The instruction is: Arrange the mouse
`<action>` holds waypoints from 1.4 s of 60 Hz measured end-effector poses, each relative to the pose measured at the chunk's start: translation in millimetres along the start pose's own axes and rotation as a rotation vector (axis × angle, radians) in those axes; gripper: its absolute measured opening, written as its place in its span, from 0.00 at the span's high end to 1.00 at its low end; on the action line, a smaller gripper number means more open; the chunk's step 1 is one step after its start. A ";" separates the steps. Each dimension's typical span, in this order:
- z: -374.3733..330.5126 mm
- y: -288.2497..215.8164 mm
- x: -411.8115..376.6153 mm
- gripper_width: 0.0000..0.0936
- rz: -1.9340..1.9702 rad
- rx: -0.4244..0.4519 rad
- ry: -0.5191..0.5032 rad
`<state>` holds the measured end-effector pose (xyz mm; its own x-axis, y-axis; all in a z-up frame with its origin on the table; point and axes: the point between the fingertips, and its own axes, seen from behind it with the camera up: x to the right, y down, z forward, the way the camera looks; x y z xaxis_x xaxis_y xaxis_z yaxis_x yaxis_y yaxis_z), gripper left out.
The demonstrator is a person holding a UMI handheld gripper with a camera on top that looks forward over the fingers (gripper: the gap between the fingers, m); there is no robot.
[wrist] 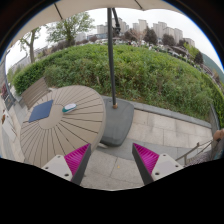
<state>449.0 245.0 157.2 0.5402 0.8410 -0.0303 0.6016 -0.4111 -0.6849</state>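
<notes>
We see the gripper [109, 160] held above paving, its fingers spread apart and grasping nothing. Well beyond the left finger [72, 161] stands a round slatted table [60, 128] bearing a dark mouse pad [41, 111] and, beside it, a small pale object [69, 107], possibly the mouse. A parasol pole [111, 60] rises just beside the table.

Round slatted table [55, 130] beside umbrella pole [111, 60], hedge [140, 75] beyond.
</notes>
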 end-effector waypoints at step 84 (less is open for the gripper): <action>293.2 -71.6 -306.7 0.09 -0.250 0.199 -0.198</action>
<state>67.7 119.6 2.1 0.2550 0.9665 0.0283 0.5639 -0.1249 -0.8164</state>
